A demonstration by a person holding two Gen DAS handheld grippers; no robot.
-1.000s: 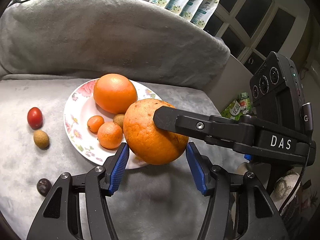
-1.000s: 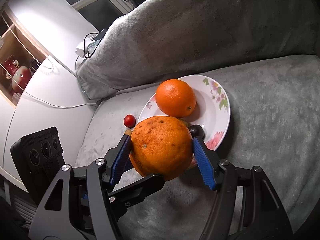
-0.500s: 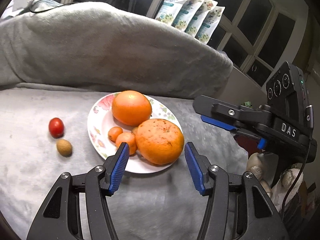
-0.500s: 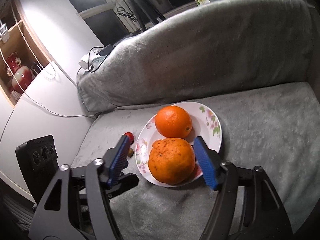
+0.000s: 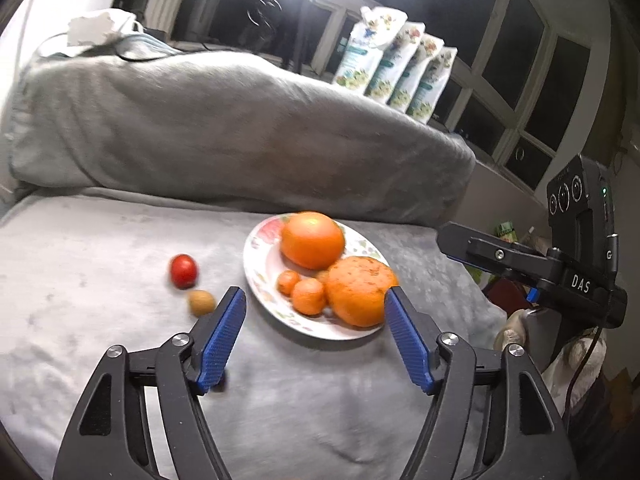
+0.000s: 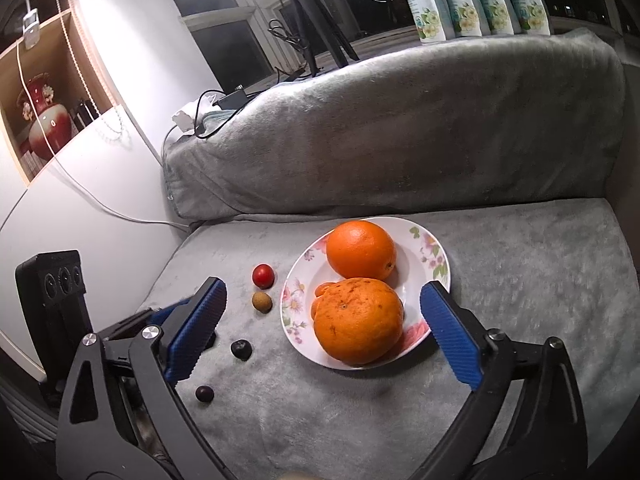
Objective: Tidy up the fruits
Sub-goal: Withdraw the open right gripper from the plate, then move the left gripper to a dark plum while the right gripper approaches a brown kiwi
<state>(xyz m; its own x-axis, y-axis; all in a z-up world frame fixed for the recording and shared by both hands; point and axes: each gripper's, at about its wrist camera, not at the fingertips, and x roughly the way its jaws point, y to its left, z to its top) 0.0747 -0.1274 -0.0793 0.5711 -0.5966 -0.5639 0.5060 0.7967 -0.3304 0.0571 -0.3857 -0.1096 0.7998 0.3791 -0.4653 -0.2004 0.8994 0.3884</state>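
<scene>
A flowered white plate (image 5: pixel 262 280) (image 6: pixel 434 268) lies on the grey couch seat. On it rest a smooth orange (image 5: pixel 312 239) (image 6: pixel 361 249), a rough spotted orange (image 5: pixel 360 291) (image 6: pixel 357 321) and two small mandarins (image 5: pixel 308 296). Left of the plate lie a red tomato (image 5: pixel 184 271) (image 6: pixel 263 275) and a small brown fruit (image 5: pixel 201 302) (image 6: pixel 261 302). Two dark little fruits (image 6: pixel 241 349) lie nearer. My left gripper (image 5: pixel 316 338) hovers before the plate, its jaws opening, nothing between them. My right gripper (image 6: pixel 320 332) also stands back, jaws opening wide, the rough orange beyond them untouched.
A grey blanketed backrest (image 5: pixel 224 128) rises behind the seat. Several printed pouches (image 5: pixel 394 72) stand on the windowsill, with a tripod (image 6: pixel 316 20) and cables beside them. A white wall and a shelf niche with a red pot (image 6: pixel 42 120) lie left.
The right gripper let go of the rough orange, which now rests on the plate, and opened wide. Both grippers drew back and up from the plate; the left one widened too.
</scene>
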